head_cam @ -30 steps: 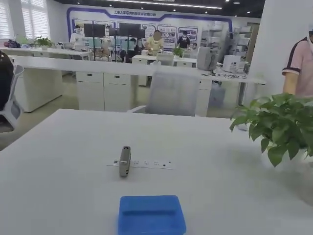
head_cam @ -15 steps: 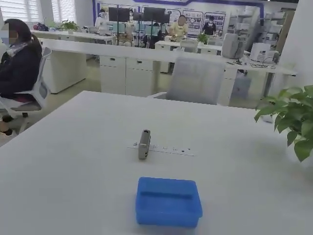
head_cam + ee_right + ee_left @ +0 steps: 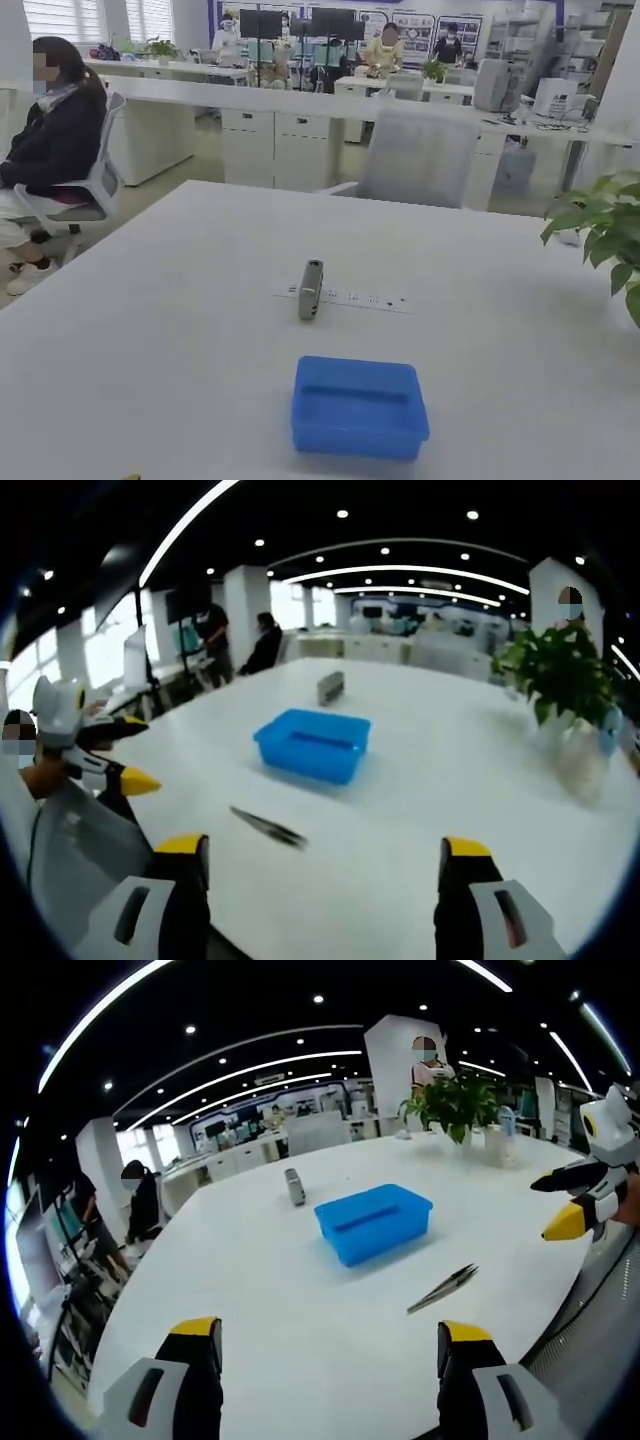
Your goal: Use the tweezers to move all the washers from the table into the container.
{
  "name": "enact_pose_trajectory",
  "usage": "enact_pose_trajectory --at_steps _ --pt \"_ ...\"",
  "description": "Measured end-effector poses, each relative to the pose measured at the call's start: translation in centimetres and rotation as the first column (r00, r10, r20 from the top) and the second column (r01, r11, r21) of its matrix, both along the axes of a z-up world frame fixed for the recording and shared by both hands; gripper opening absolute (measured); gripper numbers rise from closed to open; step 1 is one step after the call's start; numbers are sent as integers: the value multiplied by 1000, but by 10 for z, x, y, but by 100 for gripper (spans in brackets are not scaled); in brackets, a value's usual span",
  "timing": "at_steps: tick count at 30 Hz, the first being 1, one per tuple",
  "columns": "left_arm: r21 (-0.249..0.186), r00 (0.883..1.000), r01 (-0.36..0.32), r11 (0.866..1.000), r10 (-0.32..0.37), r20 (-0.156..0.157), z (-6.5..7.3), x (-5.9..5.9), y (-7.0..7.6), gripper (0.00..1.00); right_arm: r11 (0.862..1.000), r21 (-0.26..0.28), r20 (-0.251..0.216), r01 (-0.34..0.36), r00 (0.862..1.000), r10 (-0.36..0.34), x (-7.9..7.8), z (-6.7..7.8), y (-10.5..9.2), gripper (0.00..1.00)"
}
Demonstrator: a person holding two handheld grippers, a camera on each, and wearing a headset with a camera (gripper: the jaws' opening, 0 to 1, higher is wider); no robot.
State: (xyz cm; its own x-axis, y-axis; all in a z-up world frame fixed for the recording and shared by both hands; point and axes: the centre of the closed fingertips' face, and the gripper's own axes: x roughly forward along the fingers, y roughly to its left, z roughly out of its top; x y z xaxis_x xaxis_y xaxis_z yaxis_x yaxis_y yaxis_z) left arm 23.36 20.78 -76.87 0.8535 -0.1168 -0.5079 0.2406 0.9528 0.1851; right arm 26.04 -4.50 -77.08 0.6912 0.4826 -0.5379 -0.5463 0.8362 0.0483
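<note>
Blue container [image 3: 360, 432] — one; tweezers [image 3: 443, 1289], one pair, on table [image 3: 250, 1290]; left gripper [image 3: 330, 1328], right gripper [image 3: 325, 845] — jaws apart.

The plant [image 3: 600, 228] runs off the head view's right edge

no text, label, brand or number can be read. the blue-framed wall panels [image 3: 415, 25] at the far end of the room, well beyond the thin metal tweezers [image 3: 443, 1289], carry print too blurred to make out. the row of small dark marks on the flat white strip [image 3: 360, 298], which lies past the blue plastic container [image 3: 358, 405] from the tweezers, is too small to tell.
</note>
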Motion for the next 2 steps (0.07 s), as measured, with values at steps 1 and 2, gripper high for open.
enact_pose_trajectory --at_steps 1,2 --pt "0 1000 0 1000 0 0 0 0 0 91 1000 -6 -1 -4 1000 4 -1 0 1 93" --pt "0 1000 0 1000 0 0 0 0 0 91 1000 -9 -2 -9 1000 9 -1 -1 2 92"
